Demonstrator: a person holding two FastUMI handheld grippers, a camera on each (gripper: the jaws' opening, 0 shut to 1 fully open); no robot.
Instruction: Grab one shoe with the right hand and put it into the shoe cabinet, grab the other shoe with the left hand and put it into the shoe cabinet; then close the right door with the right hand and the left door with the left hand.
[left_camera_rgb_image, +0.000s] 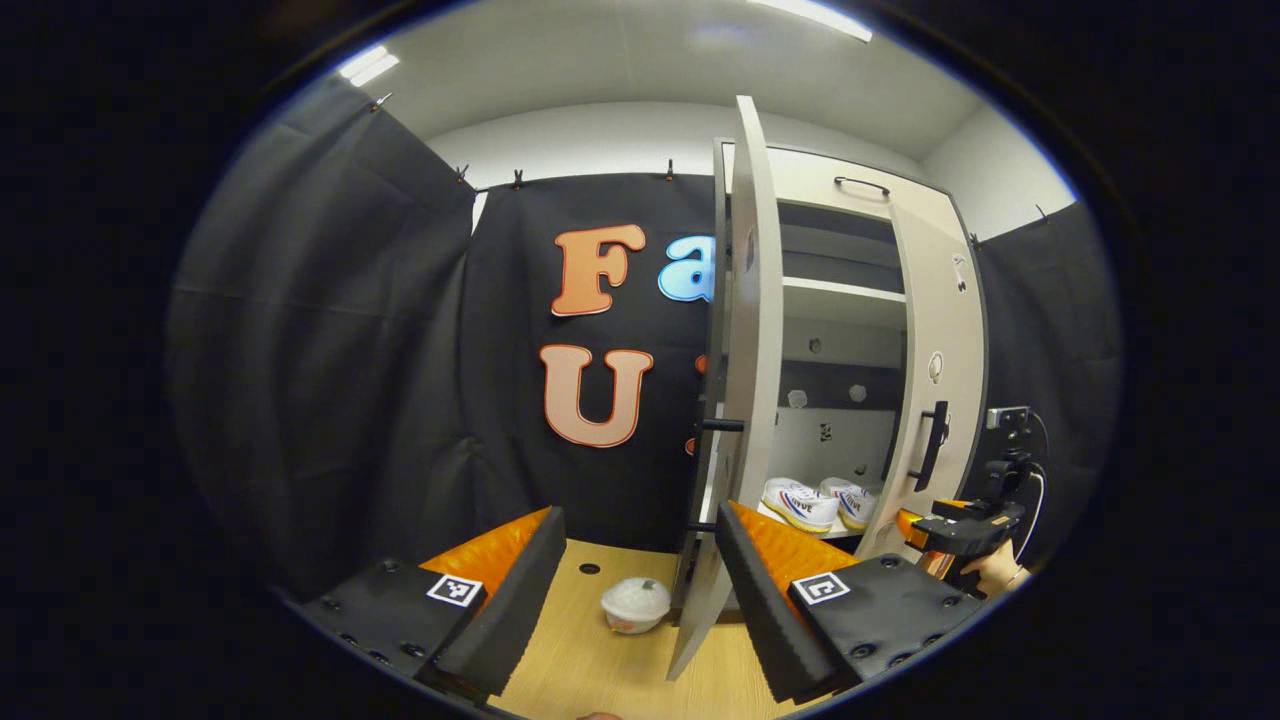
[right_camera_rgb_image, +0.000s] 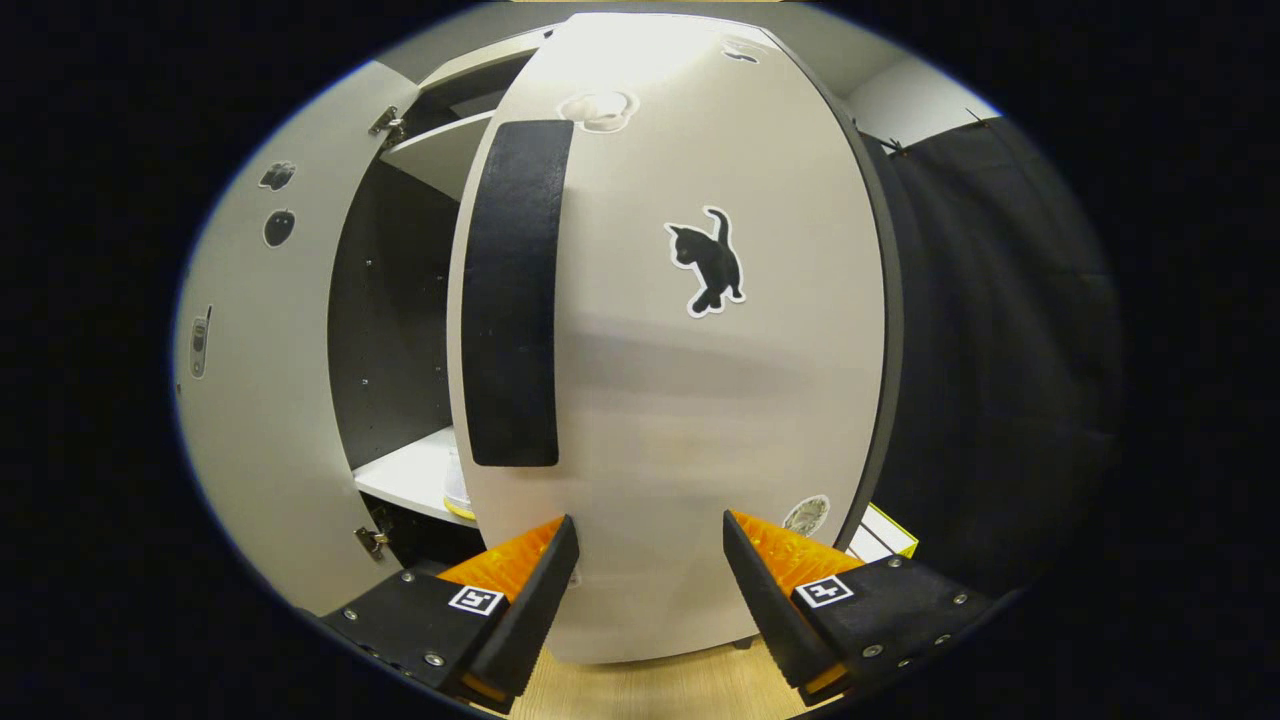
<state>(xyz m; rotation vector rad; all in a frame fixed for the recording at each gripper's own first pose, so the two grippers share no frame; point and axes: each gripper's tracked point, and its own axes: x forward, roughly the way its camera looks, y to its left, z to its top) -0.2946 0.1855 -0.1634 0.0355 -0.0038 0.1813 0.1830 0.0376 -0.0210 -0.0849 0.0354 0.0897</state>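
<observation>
The shoe cabinet (left_camera_rgb_image: 850, 190) stands with both doors ajar. In the left gripper view its left door (left_camera_rgb_image: 748, 350) is seen edge-on, and the right door (left_camera_rgb_image: 940, 380) with its black handle (left_camera_rgb_image: 932, 445) is partly swung in. Two white shoes (left_camera_rgb_image: 800, 505) (left_camera_rgb_image: 850, 500) sit side by side on the lower shelf. My left gripper (left_camera_rgb_image: 640, 590) is open and holds nothing, a little short of the left door. In the right gripper view my right gripper (right_camera_rgb_image: 650, 570) is open, close up to the outer face of the right door (right_camera_rgb_image: 680, 400), below its handle (right_camera_rgb_image: 515, 290).
A white lidded bowl (left_camera_rgb_image: 635, 603) lies on the wooden floor (left_camera_rgb_image: 580, 660) just left of the left door's bottom edge. The right gripper (left_camera_rgb_image: 965, 530) and the hand holding it (left_camera_rgb_image: 995, 570) are beside the right door. A yellow-edged object (right_camera_rgb_image: 885, 535) sits behind that door's lower right.
</observation>
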